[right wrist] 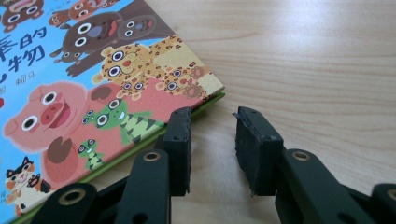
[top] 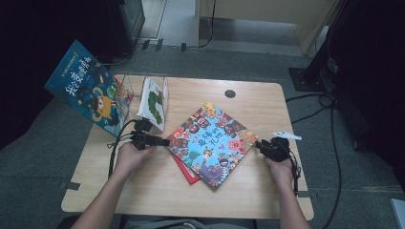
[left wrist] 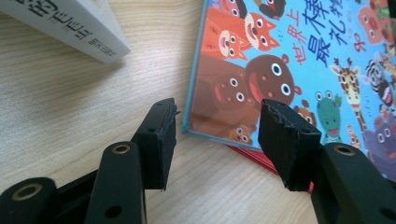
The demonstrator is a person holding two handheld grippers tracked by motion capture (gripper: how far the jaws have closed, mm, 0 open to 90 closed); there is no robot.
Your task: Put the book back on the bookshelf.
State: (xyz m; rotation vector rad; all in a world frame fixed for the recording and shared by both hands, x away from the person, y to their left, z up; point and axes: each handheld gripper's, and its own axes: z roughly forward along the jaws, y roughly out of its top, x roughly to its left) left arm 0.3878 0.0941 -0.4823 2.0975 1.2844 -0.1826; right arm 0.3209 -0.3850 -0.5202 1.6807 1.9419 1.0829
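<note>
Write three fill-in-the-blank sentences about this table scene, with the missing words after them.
1. The animal picture book lies on top of a thin ____ book.
2. Both grippers, left gripper and right gripper, have their jaws ____.
3. The caterpillar book stands in a clear ____.

Missing words: red; open; rack

Looked like lab or recording room: small wooden table (top: pixel 143 191) on grey carpet (top: pixel 57 138), cables (top: pixel 334 143) trailing, dark equipment stands (top: pixel 310 71) around.
</note>
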